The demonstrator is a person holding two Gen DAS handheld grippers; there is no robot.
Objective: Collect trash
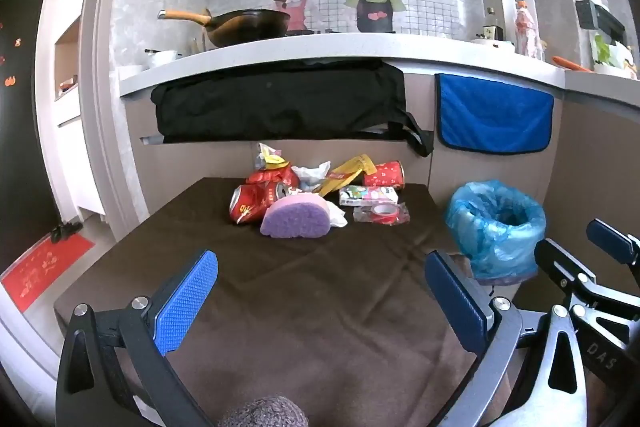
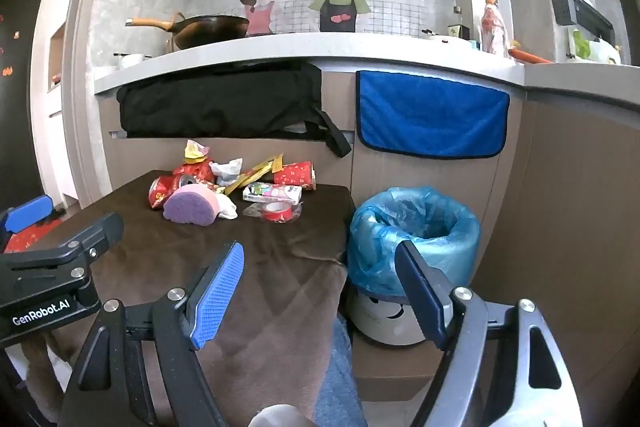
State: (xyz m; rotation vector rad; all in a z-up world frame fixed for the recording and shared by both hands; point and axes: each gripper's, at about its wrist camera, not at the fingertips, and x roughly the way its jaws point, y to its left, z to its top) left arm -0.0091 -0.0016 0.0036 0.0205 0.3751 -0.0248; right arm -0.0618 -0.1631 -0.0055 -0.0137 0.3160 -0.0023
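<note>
Ahead of the left gripper [image 1: 320,291], whose jaws stand wide and empty, the trash pile lies at the far end of the brown-covered table [image 1: 280,307]; the purple sponge [image 1: 296,217] is nearest, soft and light, best pinched across its rounded edge. Beside it the crushed red can [image 1: 250,203] looks light but slippery. The right gripper [image 2: 320,291], equally wide and empty, has the blue-lined bin [image 2: 414,227] just ahead to its right.

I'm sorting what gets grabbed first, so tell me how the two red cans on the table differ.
The front can is crushed and dented; the back can keeps its round tube shape.
The front can lies at the pile's left, against the purple sponge; the back can lies at the far right, behind the tissue pack.
The front can shows its silver top; the back can does not.
Both are red and lie on their sides.
</note>
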